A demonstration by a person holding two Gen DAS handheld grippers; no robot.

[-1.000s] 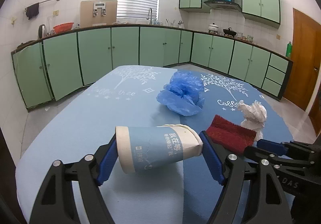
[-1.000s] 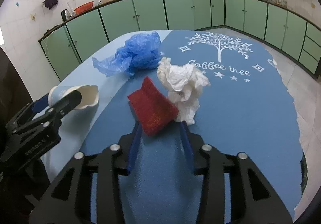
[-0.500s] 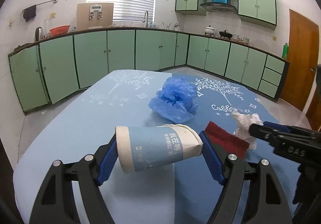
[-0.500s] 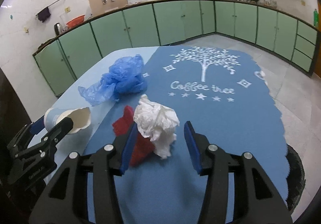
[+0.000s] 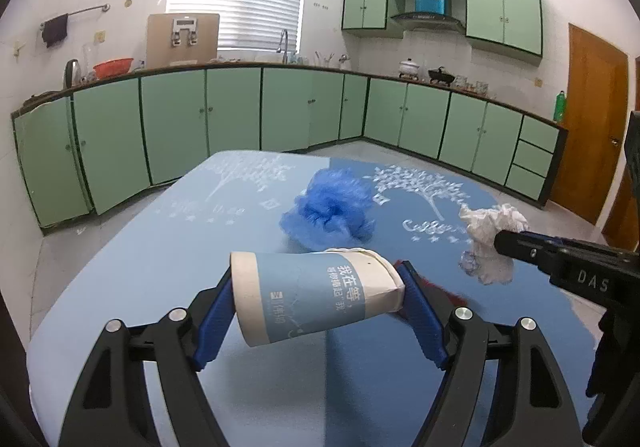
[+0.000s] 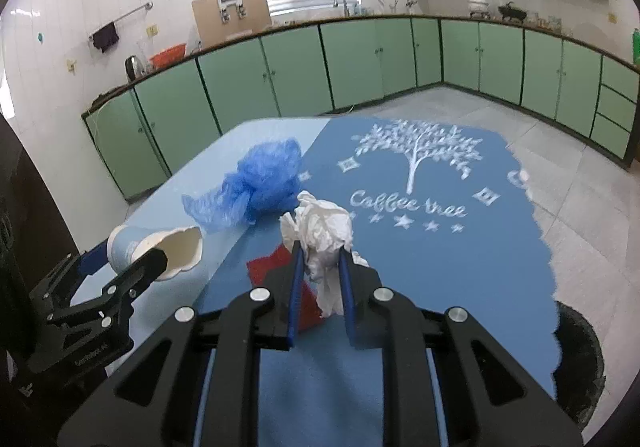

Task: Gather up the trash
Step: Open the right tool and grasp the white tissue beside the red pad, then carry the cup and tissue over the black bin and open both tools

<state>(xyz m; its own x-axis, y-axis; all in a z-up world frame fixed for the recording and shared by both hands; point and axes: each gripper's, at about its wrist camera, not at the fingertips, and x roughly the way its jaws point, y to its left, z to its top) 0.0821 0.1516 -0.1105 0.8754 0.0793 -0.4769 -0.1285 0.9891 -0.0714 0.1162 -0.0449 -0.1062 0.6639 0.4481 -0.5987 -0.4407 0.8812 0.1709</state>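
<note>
The left gripper (image 5: 318, 309) points forward and slightly down over the pale-blue half of the table (image 5: 120, 287). Its blue pads clamp a paper cup (image 5: 316, 297) lying sideways between them, base to the left pad and crumpled rim to the right pad, so the jaws stand wide but pressed on both ends. The cup hangs clear above the tablecloth.

Beyond the cup, near the seam where the pale cloth meets the darker half, a crumpled blue plastic bag (image 5: 330, 213) lies on the table, apart from both grippers. Just right of the cup, a red pad (image 6: 276, 267) lies flat on the dark cloth, mostly hidden behind the fingers in both views.

Further right, the right gripper (image 6: 320, 263) tilts downward over the dark-blue half printed with a white tree. Its jaws have just been closing, and its narrow-set pads now pinch a crumpled white tissue (image 6: 322, 231). The wad bulges above the fingertips and a tail hangs down between the fingers, above the red pad's edge.
</note>
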